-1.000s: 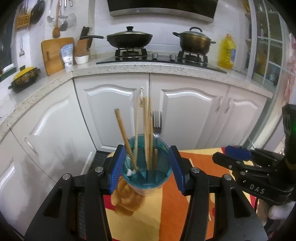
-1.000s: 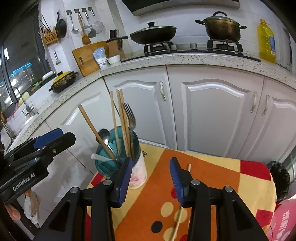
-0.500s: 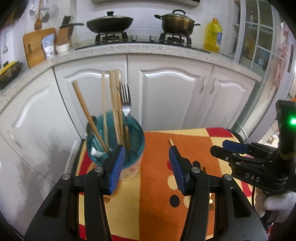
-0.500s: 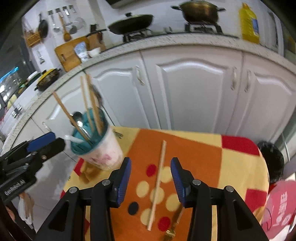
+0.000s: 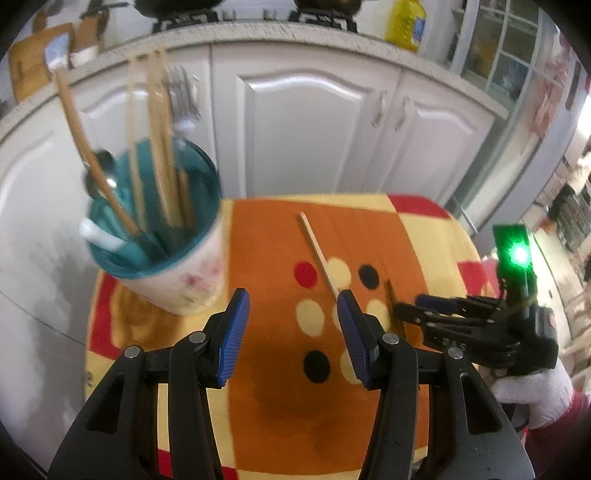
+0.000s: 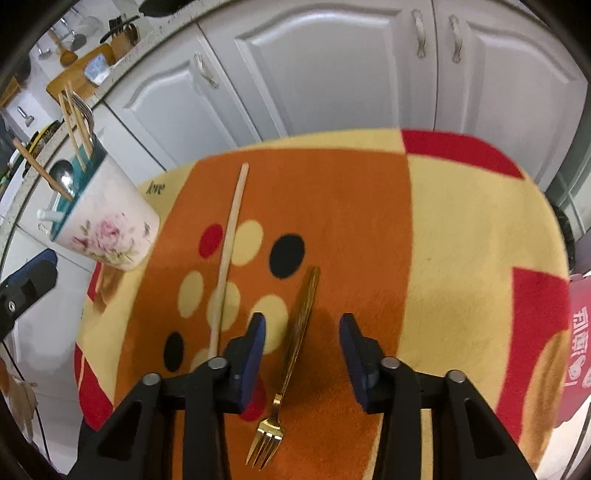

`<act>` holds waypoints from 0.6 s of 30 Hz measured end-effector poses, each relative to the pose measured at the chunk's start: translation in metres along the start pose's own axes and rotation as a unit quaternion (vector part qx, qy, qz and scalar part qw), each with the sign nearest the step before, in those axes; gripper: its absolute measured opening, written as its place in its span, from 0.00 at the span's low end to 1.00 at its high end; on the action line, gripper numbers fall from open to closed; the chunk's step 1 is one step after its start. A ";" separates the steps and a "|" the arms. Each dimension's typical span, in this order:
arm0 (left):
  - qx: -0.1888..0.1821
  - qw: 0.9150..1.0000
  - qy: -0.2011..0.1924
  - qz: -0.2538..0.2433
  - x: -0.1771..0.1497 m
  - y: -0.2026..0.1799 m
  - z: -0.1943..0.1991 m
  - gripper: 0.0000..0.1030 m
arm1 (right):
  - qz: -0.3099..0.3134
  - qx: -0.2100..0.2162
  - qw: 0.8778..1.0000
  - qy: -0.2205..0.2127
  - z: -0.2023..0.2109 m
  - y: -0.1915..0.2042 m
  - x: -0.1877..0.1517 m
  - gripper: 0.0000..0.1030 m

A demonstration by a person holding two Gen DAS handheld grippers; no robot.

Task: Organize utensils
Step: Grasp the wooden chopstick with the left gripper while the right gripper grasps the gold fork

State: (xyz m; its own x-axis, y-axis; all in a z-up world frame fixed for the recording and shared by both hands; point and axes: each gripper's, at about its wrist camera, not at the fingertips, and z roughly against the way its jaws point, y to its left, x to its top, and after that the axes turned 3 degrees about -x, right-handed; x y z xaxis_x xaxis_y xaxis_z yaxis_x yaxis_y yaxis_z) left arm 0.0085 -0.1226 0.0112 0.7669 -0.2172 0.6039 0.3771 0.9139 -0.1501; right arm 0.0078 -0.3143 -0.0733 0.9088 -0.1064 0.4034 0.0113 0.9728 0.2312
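Right wrist view: the right gripper (image 6: 301, 343) is hovering, fingers wide, straddling the fork (image 6: 295, 343) lying on the desk (image 6: 461, 240) beside a chopstick (image 6: 231, 243). Descending squarely should pinch only its handle. Left gripper (image 5: 291, 332) is hanging wide, empty, near the cup (image 5: 184, 273).

My right gripper (image 6: 301, 325) had clear room astride the gold fork (image 6: 295, 347); the chopstick (image 6: 229, 254) lay beside, the cup (image 6: 110, 221) well left.

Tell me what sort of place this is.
A home kitchen, most likely: white cabinets run under a speckled counter with a stove, an oil bottle and a cutting board.
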 end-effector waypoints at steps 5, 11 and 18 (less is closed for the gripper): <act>-0.011 0.999 0.031 -0.001 -0.003 -0.009 -0.030 0.47 | 0.017 0.000 1.000 -0.010 -0.002 0.001 0.000 0.12; -0.027 0.997 0.069 0.010 -0.002 -0.018 -0.075 0.47 | 0.023 0.001 1.000 -0.006 0.002 -0.002 -0.004 0.10; -0.053 0.993 0.099 0.022 -0.005 -0.030 -0.116 0.28 | -0.003 0.023 1.000 0.002 0.000 -0.011 -0.006 0.10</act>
State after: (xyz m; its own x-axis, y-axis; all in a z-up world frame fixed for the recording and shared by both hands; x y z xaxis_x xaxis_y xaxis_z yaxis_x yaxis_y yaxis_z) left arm 0.0540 -0.1884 -0.0780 0.8667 -0.2509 0.4311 0.3856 0.8853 -0.2601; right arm 0.0023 -0.3240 -0.0777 0.9104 -0.1112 0.3985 -0.0028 0.9615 0.2748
